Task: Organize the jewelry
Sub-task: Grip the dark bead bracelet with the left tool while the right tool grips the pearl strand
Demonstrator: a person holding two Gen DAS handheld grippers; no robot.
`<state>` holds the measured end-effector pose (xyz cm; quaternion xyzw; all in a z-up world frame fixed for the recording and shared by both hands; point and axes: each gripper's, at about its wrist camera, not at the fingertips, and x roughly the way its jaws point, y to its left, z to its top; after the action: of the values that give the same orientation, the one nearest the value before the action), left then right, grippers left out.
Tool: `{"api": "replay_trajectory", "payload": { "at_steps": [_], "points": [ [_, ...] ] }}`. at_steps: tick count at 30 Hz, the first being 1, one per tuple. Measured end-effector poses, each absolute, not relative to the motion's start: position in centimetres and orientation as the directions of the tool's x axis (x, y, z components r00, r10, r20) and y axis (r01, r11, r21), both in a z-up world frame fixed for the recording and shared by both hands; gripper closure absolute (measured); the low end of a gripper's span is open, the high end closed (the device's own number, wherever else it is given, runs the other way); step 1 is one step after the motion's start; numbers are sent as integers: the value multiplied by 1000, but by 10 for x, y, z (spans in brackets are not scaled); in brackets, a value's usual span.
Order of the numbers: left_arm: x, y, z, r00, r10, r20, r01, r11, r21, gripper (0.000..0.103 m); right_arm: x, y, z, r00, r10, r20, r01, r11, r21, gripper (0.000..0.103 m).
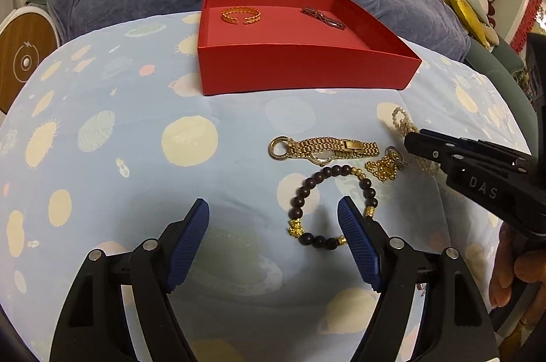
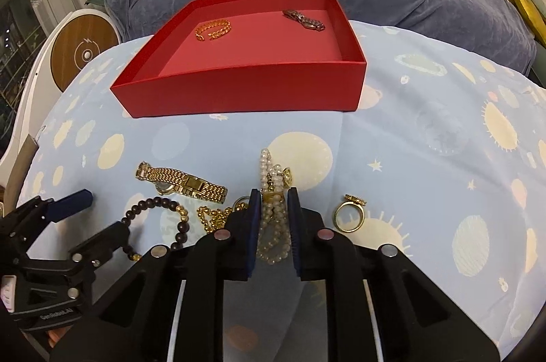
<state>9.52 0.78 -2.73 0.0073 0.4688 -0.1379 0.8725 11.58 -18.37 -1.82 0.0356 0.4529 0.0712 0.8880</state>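
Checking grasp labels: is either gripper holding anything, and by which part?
Right gripper is closed on the pearl bracelet, across the middle of its bunched strands. Left gripper is open, holding nothing.

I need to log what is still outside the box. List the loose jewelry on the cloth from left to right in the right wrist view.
Gold watch → dark bead bracelet → gold bead chain → pearl strand between the right gripper pads → gold ring.
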Motion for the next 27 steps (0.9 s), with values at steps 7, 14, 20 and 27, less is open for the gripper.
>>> {"api": "replay_trajectory", "payload": {
  "at_steps": [7, 14, 20, 27],
  "points": [
    [92, -12, -29, 535, -259, -804, 299, 948, -107, 31, 108, -196, 0, 604, 168, -779, -79, 985, 151, 88],
    [92, -19, -35, 562, -212, -799, 303, 952, -39, 60, 110, -195, -2, 590, 184, -786, -80, 982, 169, 88],
    [94, -15, -35, 582, -191, -790, 293, 956, -16, 97, 108, -191, -4, 583, 188, -791, -92, 982, 166, 88],
    [95, -7, -25, 578, -231, -783, 292, 954, -66, 98, 108, -192, -3, 588, 191, -786, -89, 981, 172, 88]
  ]
}}
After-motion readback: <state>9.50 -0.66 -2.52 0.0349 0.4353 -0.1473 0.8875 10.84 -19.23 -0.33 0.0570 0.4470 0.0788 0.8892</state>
